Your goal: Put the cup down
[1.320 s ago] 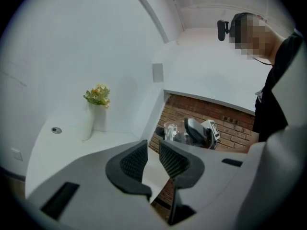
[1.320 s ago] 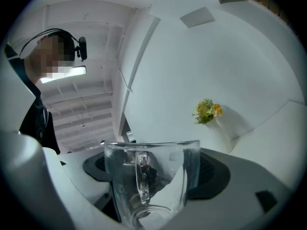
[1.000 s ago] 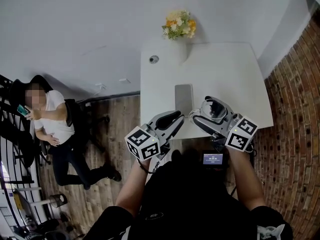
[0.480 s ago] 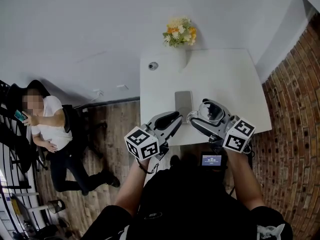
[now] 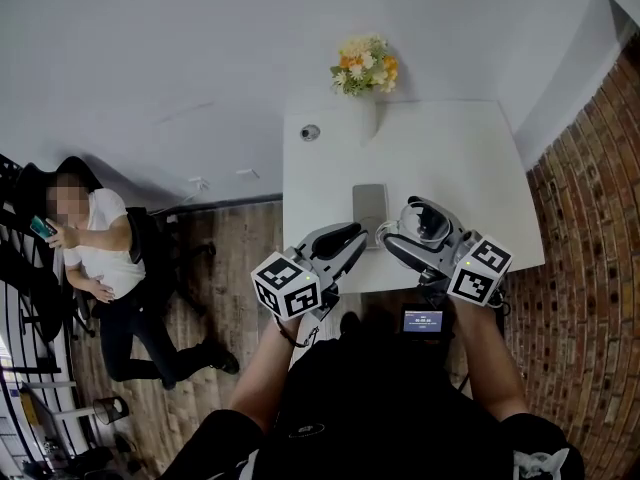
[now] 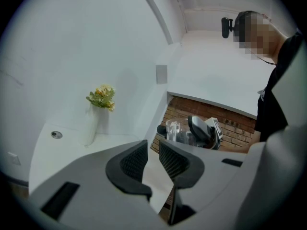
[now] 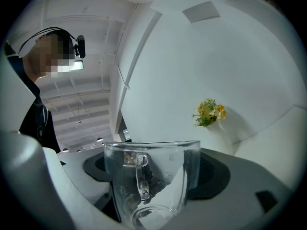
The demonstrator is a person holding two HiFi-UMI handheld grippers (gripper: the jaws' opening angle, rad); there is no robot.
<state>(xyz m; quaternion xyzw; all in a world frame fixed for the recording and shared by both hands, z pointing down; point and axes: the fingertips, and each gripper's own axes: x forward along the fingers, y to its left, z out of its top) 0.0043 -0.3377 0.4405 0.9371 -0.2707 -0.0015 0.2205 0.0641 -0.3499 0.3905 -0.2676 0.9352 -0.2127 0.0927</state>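
Observation:
A clear glass cup (image 7: 152, 181) with a handle stands upright between the pads of my right gripper (image 7: 154, 170), which is shut on it. From above, the cup (image 5: 428, 220) hangs in my right gripper (image 5: 405, 231) over the near part of the white table (image 5: 450, 153), just right of a grey mat (image 5: 368, 206). My left gripper (image 5: 352, 236) is over the table's front edge, left of the mat. Its jaws stand a narrow gap apart, and nothing is between them (image 6: 149, 153). The left gripper view also shows the cup (image 6: 175, 131).
A white vase (image 5: 363, 120) of yellow and orange flowers (image 5: 362, 63) stands at the table's far edge, with a small round fitting (image 5: 311, 132) to its left. A person (image 5: 100, 253) sits on a chair at the left. A brick wall (image 5: 590, 268) runs along the right.
Both grippers and the cup stay where they were. Only the head view has shifted a little.

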